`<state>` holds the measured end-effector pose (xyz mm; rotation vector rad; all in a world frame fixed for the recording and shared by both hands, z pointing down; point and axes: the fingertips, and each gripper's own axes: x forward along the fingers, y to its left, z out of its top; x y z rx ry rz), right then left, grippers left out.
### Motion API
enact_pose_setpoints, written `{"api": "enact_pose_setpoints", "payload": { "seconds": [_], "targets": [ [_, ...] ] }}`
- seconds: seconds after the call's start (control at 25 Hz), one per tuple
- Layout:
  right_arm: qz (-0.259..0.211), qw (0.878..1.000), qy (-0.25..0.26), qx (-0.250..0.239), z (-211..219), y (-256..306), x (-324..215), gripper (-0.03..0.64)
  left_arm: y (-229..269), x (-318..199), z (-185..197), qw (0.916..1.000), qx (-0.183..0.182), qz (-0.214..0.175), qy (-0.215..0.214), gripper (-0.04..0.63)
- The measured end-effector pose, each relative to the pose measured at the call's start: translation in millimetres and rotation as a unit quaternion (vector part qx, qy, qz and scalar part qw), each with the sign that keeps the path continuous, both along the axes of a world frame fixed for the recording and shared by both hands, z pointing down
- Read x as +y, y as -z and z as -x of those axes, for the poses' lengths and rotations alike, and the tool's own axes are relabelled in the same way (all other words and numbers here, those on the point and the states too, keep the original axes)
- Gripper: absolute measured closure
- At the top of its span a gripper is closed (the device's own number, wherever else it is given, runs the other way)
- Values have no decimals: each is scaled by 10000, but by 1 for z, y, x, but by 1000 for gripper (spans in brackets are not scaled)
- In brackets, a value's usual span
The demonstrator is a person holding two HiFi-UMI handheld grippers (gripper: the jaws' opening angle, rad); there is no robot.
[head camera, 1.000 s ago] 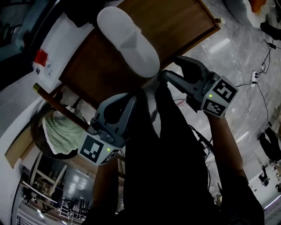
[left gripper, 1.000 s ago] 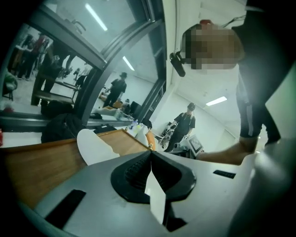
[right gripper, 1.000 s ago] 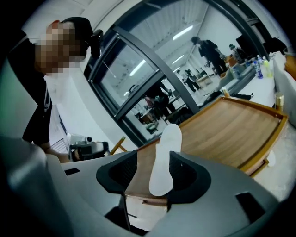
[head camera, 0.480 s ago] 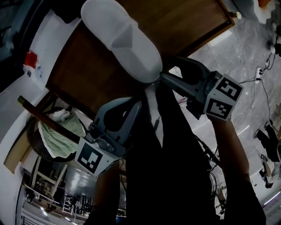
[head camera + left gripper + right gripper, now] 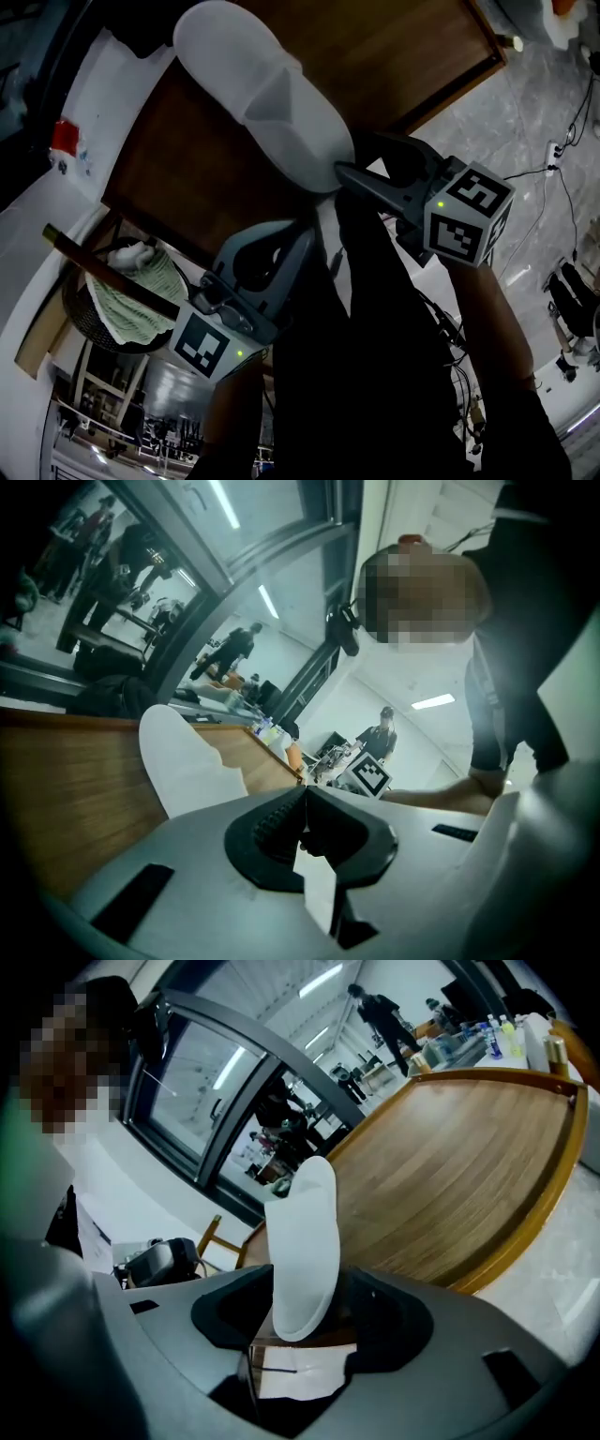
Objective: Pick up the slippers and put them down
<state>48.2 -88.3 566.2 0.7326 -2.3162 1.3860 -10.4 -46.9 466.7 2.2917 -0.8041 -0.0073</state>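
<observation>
Since the frame a second earlier, both grippers had dropped lower in the head view, and the right gripper's [image 5: 354,157] jaws had spread wider.

White slipper [image 5: 267,94]: lay flat on the brown wooden surface [image 5: 206,159] in the upper centre of the head view. It ran diagonally, from the upper left down toward the middle of the frame. Only one slipper was in view.

Right gripper: reached in from the right of the frame, with its jaws at the slipper's lower-right end. In the right gripper view [image 5: 305,1307] the jaws stood wide apart. The slipper [image 5: 305,1251], seen edge-on, stood in the gap between them, its rounded end down between the pads. Neither pad appeared to press on it, so the grip was released. The rest of the slipper extended away over the surface [image 5: 450,1176].

Left gripper [image 5: 298,234]: sat at the lower centre of the head view, below the slipper and clear of it. In the left gripper view [image 5: 305,794] the jaws were closed together with nothing held. The slipper [image 5: 187,766] lay beyond them, to the left on the surface [image 5: 75,799].

Other: a basket [image 5: 80,314] holding a green-and-white cloth [image 5: 131,295] sat at the lower left. Pale marbled floor [image 5: 525,122] showed at the right.
</observation>
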Motion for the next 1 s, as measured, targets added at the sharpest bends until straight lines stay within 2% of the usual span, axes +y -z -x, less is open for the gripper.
{"api": "enact_pose_setpoints", "payload": {
  "seconds": [0.16, 0.4, 0.56, 0.6, 0.64, 0.84, 1.0],
  "targets": [
    [81, 9993, 162, 336, 3, -5, -2, 393, 3, -4, -2, 9999, 105, 14, -84, 584],
    [41, 9929, 698, 961, 8, -14, 2, 394, 3, -13, 11, 9999, 126, 16, -48, 584],
    [97, 9887, 963, 1141, 19, -19, 5, 398, -1, -19, 21, 9999, 130, 74, 24, 584],
    [138, 9884, 1025, 1115, 23, -19, 7, 419, -2, -20, 22, 9999, 138, 87, 34, 584],
    [208, 9887, 1051, 1050, 25, -19, 9, 485, -2, -21, 23, 9998, 147, 94, 34, 584],
    [711, 9942, 677, 430, 26, -15, 12, 536, -2, -21, 27, 9998, 179, 88, -28, 584],
    [751, 9964, 393, 79, 21, -7, 11, 558, -4, -18, 31, 9999, 151, 80, 10, 584]
  ]
}}
